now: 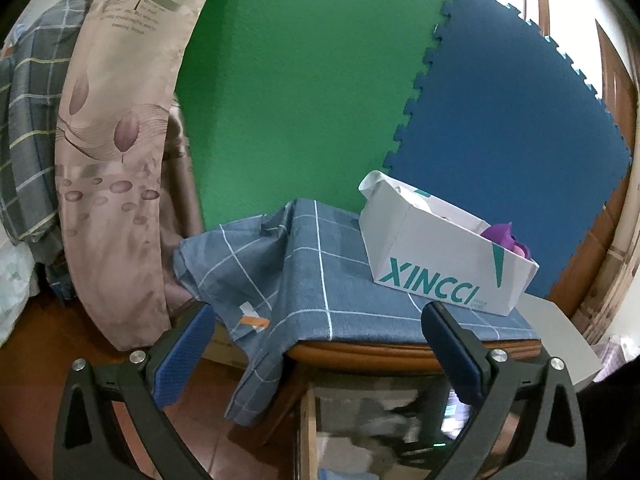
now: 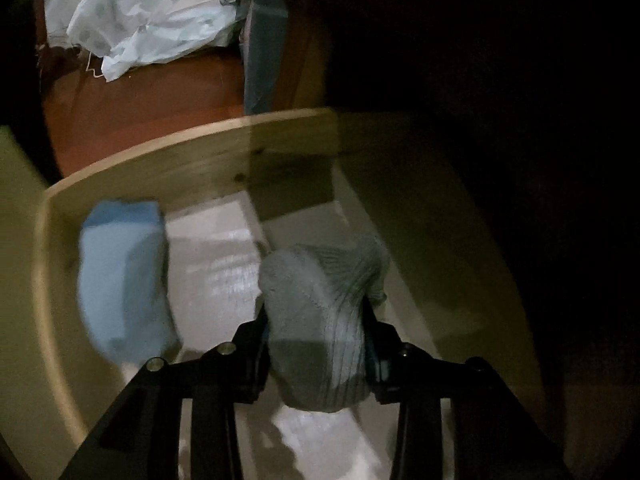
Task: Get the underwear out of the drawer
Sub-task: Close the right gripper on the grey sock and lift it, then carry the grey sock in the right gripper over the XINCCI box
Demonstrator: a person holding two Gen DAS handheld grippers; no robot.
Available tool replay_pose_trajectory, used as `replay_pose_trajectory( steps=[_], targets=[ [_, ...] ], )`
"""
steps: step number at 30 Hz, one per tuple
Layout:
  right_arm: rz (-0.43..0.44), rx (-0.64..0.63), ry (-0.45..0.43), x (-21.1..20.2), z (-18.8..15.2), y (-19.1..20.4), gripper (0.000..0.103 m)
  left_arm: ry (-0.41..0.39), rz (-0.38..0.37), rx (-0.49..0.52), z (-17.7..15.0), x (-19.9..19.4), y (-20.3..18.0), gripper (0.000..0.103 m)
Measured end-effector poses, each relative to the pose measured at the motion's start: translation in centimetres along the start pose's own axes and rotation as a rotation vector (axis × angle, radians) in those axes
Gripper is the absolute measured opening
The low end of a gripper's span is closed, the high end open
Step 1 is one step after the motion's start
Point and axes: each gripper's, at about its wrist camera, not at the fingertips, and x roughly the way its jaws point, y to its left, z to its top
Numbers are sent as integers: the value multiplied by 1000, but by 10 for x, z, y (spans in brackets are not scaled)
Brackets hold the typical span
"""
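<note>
In the left wrist view, a wooden table (image 1: pixel 360 354) fills the lower middle of the frame, draped with a blue checked cloth (image 1: pixel 304 280). On the cloth, at right of centre, stands an open white box (image 1: pixel 436 264) printed with teal letters; something purple (image 1: pixel 506 236) shows inside its right end. Behind, a green mat (image 1: pixel 304 80) and a blue mat (image 1: pixel 500 120) interlock against the wall. A beige flowered curtain (image 1: pixel 116 152) hangs at the left, over red-brown floor (image 1: pixel 36 356). Below the table edge the open drawer (image 1: pixel 308 432) shows blurred cloth. The left gripper (image 1: pixel 316 344) spreads wide at the bottom of the frame, nothing between its blue pads (image 1: pixel 188 352).

In the right wrist view, the drawer's pale wooden wall (image 2: pixel 168 160) curves across the middle, and its floor is whitish. A light blue folded piece (image 2: pixel 120 276) lies at the left, blurred. The right gripper (image 2: pixel 316 340), at lower centre, is clamped on the underwear (image 2: pixel 316 312), a grey ribbed bundle bulging above and below the fingers, over the drawer's floor. The right half of the frame is dark. White plastic (image 2: pixel 140 12) lies at upper left on the floor.
</note>
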Motion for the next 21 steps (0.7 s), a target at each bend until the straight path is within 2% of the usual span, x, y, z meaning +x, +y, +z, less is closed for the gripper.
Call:
replay_pose_trajectory(
  steps=[7,15,21],
  targets=[
    [-36,87,-32,-97,-20,-4,38,-13,17,9,-2,0,-1,102],
    [-135,414,-162,-233,-43,-15,38,4,37,14,-3,1,-4,102],
    [-229,505,-254,-309,-37,-34,38,30,54,33,-4,6,-8,102]
  ],
)
